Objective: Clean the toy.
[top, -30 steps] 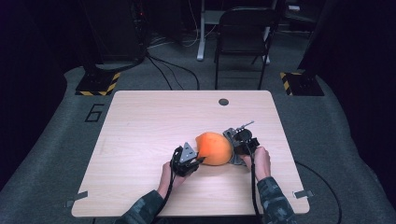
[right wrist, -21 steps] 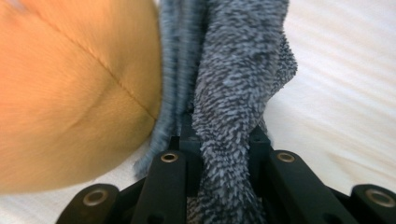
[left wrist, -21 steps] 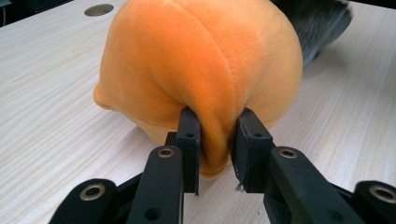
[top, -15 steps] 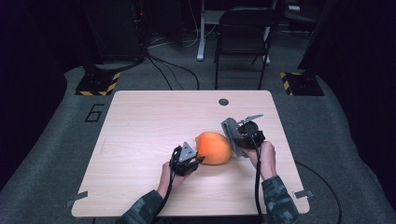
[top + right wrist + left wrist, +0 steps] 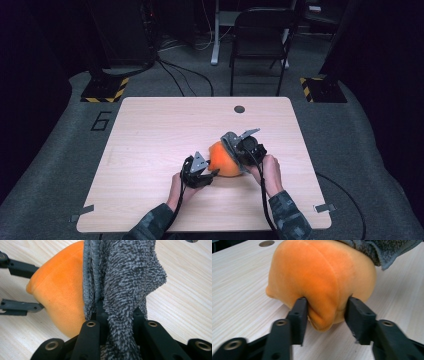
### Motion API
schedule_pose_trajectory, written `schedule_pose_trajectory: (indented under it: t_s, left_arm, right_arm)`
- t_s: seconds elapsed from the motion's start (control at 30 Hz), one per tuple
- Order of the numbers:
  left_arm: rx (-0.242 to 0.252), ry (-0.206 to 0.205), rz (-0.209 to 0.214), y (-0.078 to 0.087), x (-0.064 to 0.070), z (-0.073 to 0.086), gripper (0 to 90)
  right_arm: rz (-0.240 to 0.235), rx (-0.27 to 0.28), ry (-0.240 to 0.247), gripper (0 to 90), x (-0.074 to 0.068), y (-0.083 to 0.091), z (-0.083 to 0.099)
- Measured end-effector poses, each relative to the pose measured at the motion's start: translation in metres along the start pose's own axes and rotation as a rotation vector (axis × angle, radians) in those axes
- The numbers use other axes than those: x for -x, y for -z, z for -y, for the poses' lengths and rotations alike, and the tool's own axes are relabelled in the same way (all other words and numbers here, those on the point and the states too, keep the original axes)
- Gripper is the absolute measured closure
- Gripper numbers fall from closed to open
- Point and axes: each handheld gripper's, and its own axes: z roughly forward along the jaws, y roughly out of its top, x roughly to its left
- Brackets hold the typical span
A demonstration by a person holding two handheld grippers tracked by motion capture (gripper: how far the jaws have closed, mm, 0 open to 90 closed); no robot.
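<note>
Orange plush toy (image 5: pixel 225 159) sits on the table (image 5: pixel 150 135), near-right of the round hole (image 5: pixel 239 109). Left gripper (image 5: pixel 325 312) pinches a fold of its orange fabric. Right gripper (image 5: pixel 117 315) is clamped on the grey fuzzy cloth (image 5: pixel 125 277) draped over the toy.

I see plush ball (image 5: pixel 322 282) bright orange, plain, darker shading along seams. Fuzzy cloth (image 5: pixel 125 282) mottled grey. My left gripper (image 5: pixel 325 315) and right gripper (image 5: pixel 117 320) black. Table (image 5: pixel 150 130) pale wood grain, dark round hole (image 5: pixel 239 109) near far edge. Sleeves (image 5: pixel 290 220) camouflage green. Floor blocks (image 5: pixel 105 92) striped yellow-black. Chair (image 5: pixel 260 45) black.
</note>
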Motion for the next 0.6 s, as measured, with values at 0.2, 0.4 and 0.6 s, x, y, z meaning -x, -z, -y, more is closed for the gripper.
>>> schedule_pose_trajectory:
  t_s: [0.2,0.4,0.6]
  left_arm:
    - [-0.018,-0.002,-0.001,-0.004,-0.002,0.004,37.2]
    - [0.003,-0.047,-0.031,-0.007,0.001,0.003,34.6]
    - [0.028,-0.097,-0.058,-0.013,0.005,0.003,47.9]
  right_arm:
    - [-0.013,0.001,-0.018,75.9,0.004,-0.002,0.000]
    - [-0.021,-0.004,-0.026,75.9,0.009,-0.004,0.001]
    - [-0.014,0.004,-0.024,75.9,0.008,-0.005,0.001]
